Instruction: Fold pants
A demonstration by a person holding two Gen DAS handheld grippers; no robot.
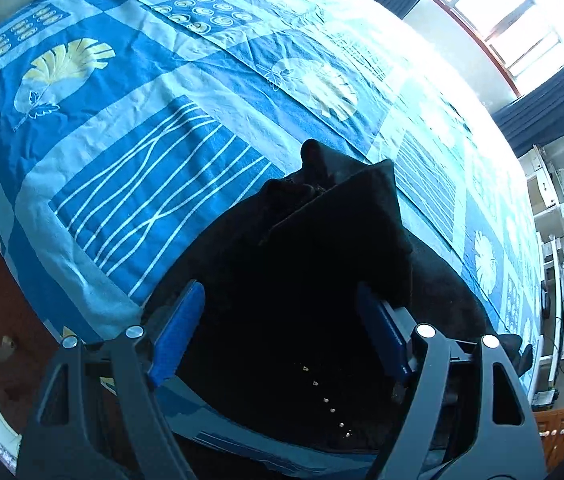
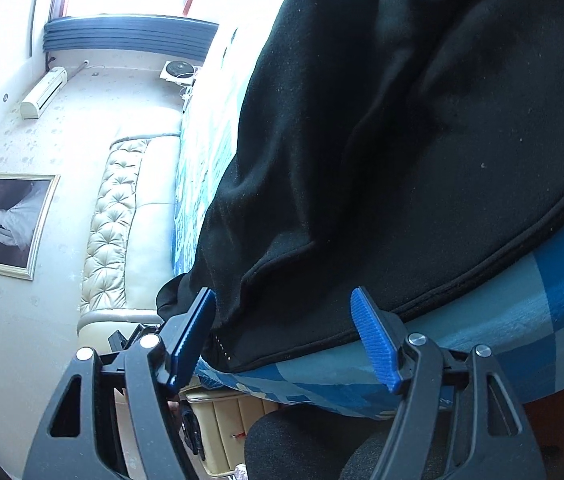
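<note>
Pants [image 1: 314,280], black, lie partly folded at the near edge of a bed, framed by two spread, unclenched grippers; the left gripper [image 1: 282,332] hovers above the dark cloth; the right gripper [image 2: 284,334] straddles its hem; a blue patterned bedspread [image 1: 130,120] stretches beyond toward a sunlit window [image 1: 522,20].

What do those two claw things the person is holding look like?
The left gripper and the right gripper look alike: two flat blue ribbed fingers on black angular arms with triangular cut-outs and round silver pins. No cables or sleeves show.
</note>
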